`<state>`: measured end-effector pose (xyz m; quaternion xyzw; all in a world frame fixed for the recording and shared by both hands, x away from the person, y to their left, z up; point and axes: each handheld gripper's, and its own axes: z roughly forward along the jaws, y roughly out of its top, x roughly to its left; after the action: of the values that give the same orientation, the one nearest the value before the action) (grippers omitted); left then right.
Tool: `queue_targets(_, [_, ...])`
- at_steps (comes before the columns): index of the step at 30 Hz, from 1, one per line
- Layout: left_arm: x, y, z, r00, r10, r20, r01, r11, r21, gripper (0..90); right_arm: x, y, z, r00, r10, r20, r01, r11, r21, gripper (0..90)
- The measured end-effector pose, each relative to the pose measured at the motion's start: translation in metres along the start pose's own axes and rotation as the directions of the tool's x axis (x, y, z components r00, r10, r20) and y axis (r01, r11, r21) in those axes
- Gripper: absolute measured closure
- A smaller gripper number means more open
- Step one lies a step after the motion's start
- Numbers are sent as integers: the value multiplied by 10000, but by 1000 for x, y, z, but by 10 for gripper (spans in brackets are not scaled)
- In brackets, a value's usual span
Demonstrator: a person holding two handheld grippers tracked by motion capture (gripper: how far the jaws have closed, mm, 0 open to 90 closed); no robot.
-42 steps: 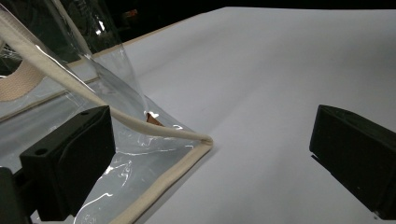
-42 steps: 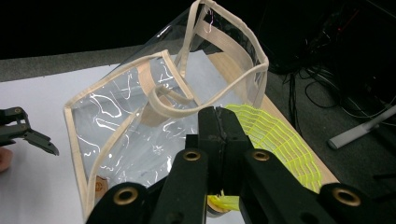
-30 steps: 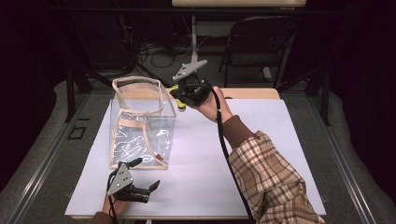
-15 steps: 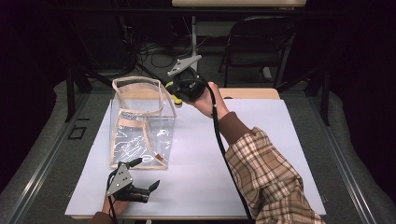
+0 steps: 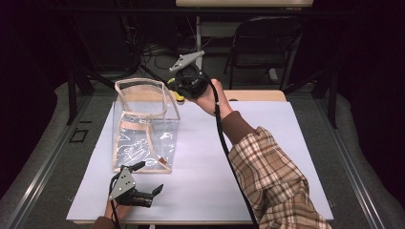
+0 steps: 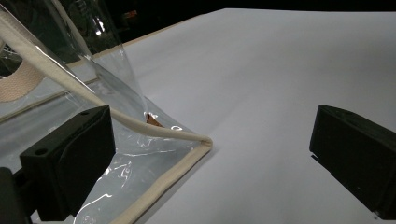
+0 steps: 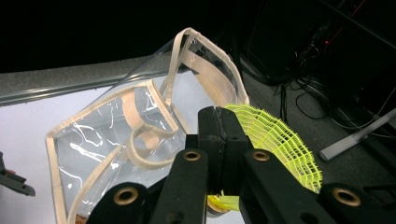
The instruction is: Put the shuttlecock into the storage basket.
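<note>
Two claws in play, doing pretty different jobs right now. The right claw (image 5: pixel 180 91) is up in the air just past the far rim of the clear bag (image 5: pixel 143 126), and its jaws are pinched tight on a piece of yellow mesh (image 7: pixel 275 140). From the right gripper view the mesh fans out to one side of the closed jaws, and the bag's open mouth sits right below and beyond it, so my guess is the mesh is meant to go in there. Makes sense to carry it high: the bag stands tall, so you'd have to clear the rim before lowering anything in.

The left claw (image 5: pixel 148 179) is down low on the white counter (image 5: pixel 267 138), near the front edge, jaws spread wide and holding nothing. In the left gripper view the bag's near bottom corner (image 6: pixel 198 142) with its cream trim lies between the jaws, closer to the one on the left of that view. It looks parked there to grab or steady that corner, since a floppy plastic bag could tip or slide when something drops in. It isn't gripping the corner yet, though.
</note>
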<state>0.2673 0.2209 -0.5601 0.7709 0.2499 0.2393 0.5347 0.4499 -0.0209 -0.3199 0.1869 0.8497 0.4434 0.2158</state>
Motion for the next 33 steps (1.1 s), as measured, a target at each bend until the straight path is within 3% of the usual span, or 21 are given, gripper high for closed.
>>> queue_targets(33, [0,0,0,10000,32,-10,-32,10000,-11,1,5,35,8,9995,-308,121,317,9961,-824,900])
